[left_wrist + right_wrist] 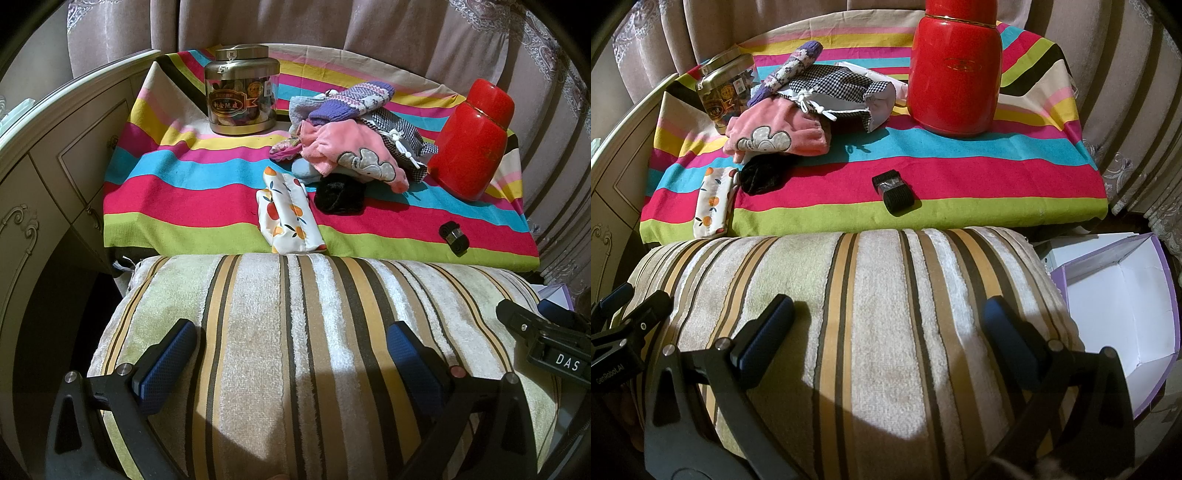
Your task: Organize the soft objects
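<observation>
Sorting barely begun: soft pile [347, 136] still heaped mid-table, far of the striped cushion [295, 350].

Left gripper [291, 354] and right gripper [890, 332] hover over the cushion, jaws wide apart, holding nothing. Red canister [955, 70] and tea jar [242, 92] flank the pile; open box [1123, 306] waits right.

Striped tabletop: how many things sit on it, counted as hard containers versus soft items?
Hard containers: 2, the clear tea jar and red canister.
Soft items in view: 7, purple knit, pink garment, checked pouch, black fuzzy piece, orange-print pouch, black elastic band roll, light blue piece.
Total: 9.
</observation>
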Action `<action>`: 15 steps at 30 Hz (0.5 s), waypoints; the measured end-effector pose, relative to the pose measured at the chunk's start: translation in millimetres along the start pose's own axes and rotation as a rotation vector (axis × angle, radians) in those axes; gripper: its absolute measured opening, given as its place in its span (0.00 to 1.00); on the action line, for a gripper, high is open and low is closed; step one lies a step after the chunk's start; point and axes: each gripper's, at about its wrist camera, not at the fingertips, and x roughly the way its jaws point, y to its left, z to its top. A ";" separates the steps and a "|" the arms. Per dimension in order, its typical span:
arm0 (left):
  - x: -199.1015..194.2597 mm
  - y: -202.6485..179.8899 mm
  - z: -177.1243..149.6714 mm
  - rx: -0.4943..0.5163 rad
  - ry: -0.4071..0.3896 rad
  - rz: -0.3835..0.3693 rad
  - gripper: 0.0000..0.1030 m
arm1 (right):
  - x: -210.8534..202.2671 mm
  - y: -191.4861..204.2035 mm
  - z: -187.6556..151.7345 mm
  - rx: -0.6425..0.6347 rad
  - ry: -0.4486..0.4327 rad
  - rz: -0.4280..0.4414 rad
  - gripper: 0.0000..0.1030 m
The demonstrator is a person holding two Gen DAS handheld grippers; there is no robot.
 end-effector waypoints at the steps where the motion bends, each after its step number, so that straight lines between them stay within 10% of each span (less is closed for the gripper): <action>1: 0.0 0.1 0.0 0.000 0.000 0.000 1.00 | -0.1 -0.2 -0.3 0.000 0.000 0.000 1.00; 15: 0.0 0.0 -0.1 0.000 0.001 0.001 1.00 | -0.3 -0.5 1.1 0.002 -0.007 0.001 1.00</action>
